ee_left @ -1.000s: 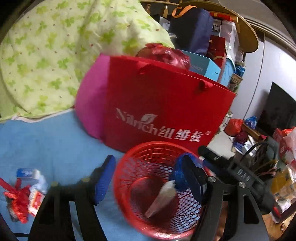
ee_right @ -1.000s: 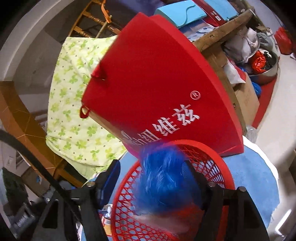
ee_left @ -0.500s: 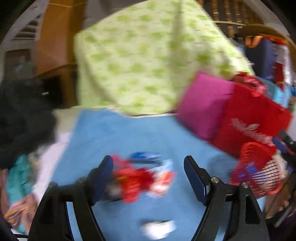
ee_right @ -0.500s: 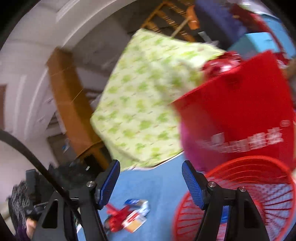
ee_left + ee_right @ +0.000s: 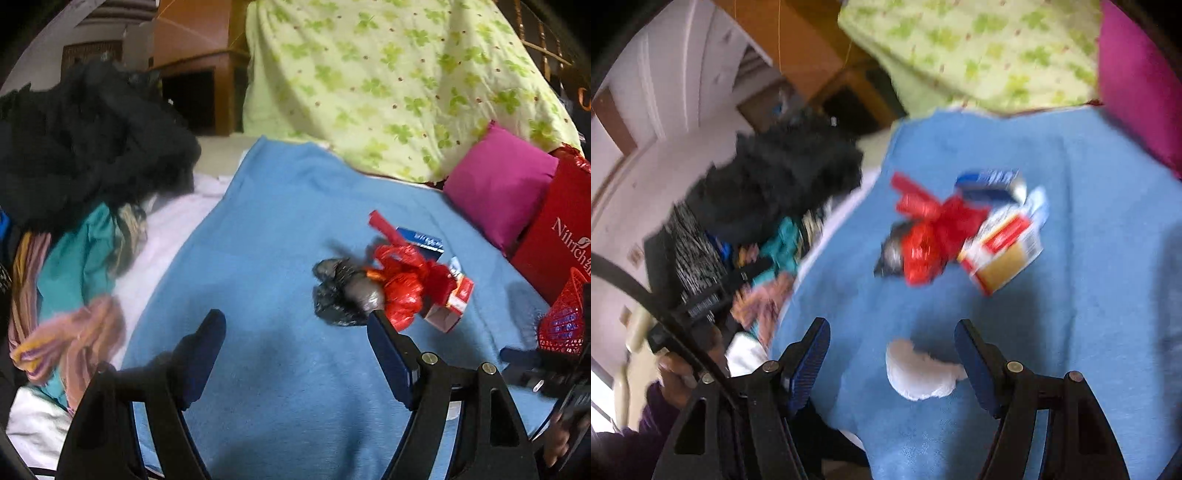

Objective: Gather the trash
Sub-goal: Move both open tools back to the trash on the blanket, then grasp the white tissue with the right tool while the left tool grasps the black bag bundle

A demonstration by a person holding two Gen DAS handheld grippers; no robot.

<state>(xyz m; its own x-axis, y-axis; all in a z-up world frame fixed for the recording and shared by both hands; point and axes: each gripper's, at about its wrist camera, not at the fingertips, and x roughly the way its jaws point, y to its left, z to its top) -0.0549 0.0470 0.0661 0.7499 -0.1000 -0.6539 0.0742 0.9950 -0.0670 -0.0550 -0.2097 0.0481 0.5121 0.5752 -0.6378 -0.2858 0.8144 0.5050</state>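
Reaching for next trash on blue blanket. Left gripper jaws just widened, empty; black bag beyond right jaw. Right gripper jaws released, white wad between them, unpinched. Next: descend, clench.

White lettering "Nilrich", cut off by the frame edge, with a leaf emblem beside it, printed on the red paper bag at the right of the left wrist view; print on the blue carton and on the red-and-white carton too small and blurred to read; no legible marking in the right wrist view.
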